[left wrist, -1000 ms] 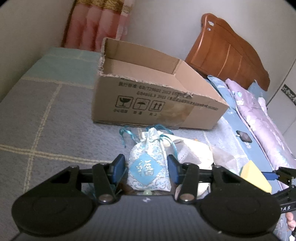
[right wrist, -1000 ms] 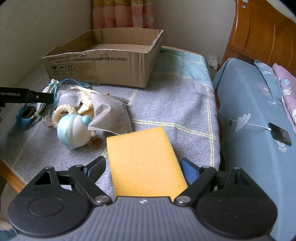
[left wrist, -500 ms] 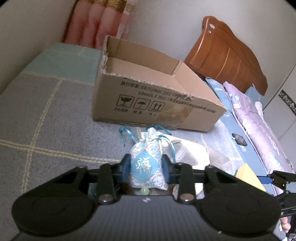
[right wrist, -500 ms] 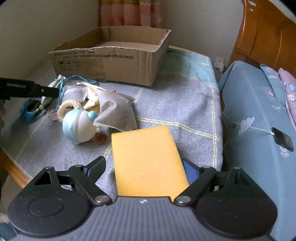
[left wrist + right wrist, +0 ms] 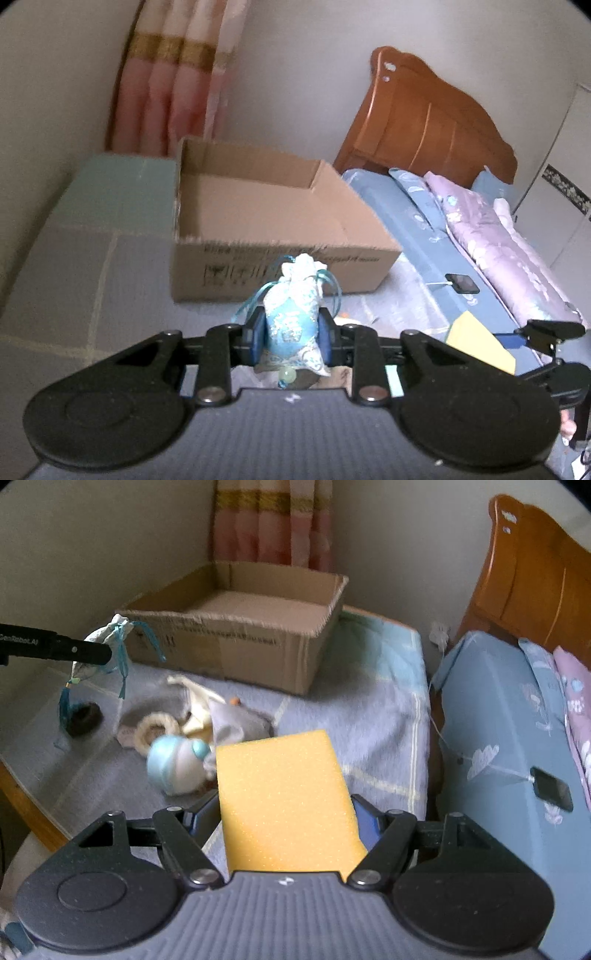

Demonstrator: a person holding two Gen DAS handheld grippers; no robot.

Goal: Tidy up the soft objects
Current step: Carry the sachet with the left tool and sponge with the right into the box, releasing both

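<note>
Gripping blue sachet (image 5: 291, 325) w/ left gripper (image 5: 291, 334) jaws just closing; right gripper (image 5: 284, 818) jaws closing on sponge (image 5: 284, 797).

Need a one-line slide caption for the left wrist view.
Left gripper, just closed on a blue-and-white drawstring sachet, holds it before the open brown cardboard box.

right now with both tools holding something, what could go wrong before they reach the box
1. The left tool pinches the sachet and has just been closing on it; the loose ribbons and tassel hanging below could snag the cardboard box rim.
2. The right tool has just been closing on the yellow sponge; the soft foam might flex and slip out.
3. The sponge hangs over the round blue toy and could knock it if lowered.
</note>
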